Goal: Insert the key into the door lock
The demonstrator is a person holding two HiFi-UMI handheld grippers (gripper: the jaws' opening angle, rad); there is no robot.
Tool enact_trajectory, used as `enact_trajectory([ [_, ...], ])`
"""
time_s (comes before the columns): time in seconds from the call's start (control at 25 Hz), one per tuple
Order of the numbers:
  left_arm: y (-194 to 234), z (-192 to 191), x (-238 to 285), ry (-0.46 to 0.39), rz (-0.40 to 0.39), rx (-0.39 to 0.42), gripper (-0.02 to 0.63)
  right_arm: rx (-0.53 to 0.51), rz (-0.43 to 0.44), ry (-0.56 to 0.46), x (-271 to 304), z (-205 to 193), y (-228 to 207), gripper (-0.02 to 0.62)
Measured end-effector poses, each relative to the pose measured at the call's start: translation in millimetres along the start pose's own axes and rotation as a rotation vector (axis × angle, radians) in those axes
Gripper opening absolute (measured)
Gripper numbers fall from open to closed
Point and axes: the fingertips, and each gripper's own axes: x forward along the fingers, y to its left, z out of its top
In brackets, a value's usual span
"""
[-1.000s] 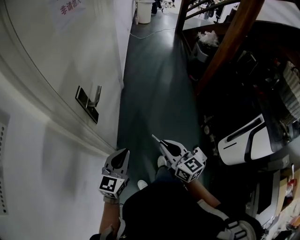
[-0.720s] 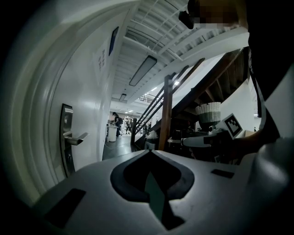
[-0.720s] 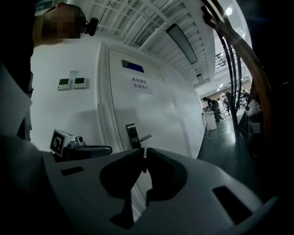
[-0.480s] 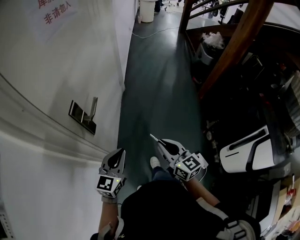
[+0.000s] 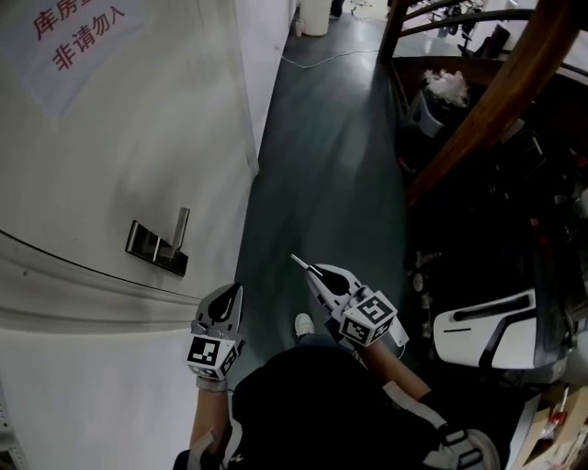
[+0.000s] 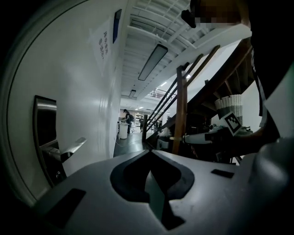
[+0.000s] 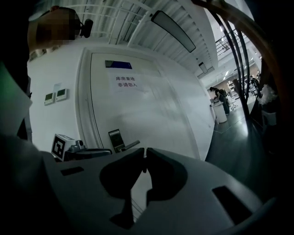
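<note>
The door lock [image 5: 154, 246] is a dark metal plate with a silver lever handle [image 5: 178, 229] on the white door [image 5: 110, 138]. It also shows in the left gripper view, lock [image 6: 44, 137], and in the right gripper view, lock [image 7: 115, 139]. My right gripper [image 5: 306, 273] is shut on a thin silver key [image 5: 298, 262] whose tip sticks out ahead; the key [image 7: 144, 161] shows as a sliver between the jaws. It hangs to the right of the lock, well apart from it. My left gripper [image 5: 233, 292] is shut with nothing in it, just below and right of the lock.
A sign with red characters [image 5: 78, 37] is stuck on the door. A wooden stair rail [image 5: 501, 101] slants at the right, with a white and black machine [image 5: 482, 323] below it. A white bin [image 5: 315, 14] and a cable [image 5: 322, 60] lie far down the green floor.
The head view has swung left and down, so the lock plate sits lower and the sign shows more. Both grippers keep their pose and have edged slightly right in the picture.
</note>
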Motion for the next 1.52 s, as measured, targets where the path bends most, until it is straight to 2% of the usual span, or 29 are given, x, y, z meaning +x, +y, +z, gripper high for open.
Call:
enact_trajectory([
  [0.36,21.8,-4.8,25.2,0.034,0.182,-0.037,0.008,0.081,0.2,0.096,51.6,4.0,-30.2,0.034],
  [0.84,53.0,-33.7,-21.2,0.042,0.427,-0.12,0.008,0.182,0.445,0.252,126.5,-26.2,10.0,0.032],
  [1.08,69.8,-45.0,-54.1,0.023,0.464,-0.18,0.008,0.229,0.526,0.346,161.2,-51.9,48.5,0.034],
  [1.32,89.8,-55.8,-81.6,0.049,0.478,-0.183,0.008,0.268,0.556,0.409,195.8,-73.1,81.2,0.032],
  [1.52,99.3,-63.6,-101.2,0.063,0.474,-0.193,0.008,0.348,0.565,0.447,220.6,-91.2,98.5,0.032],
])
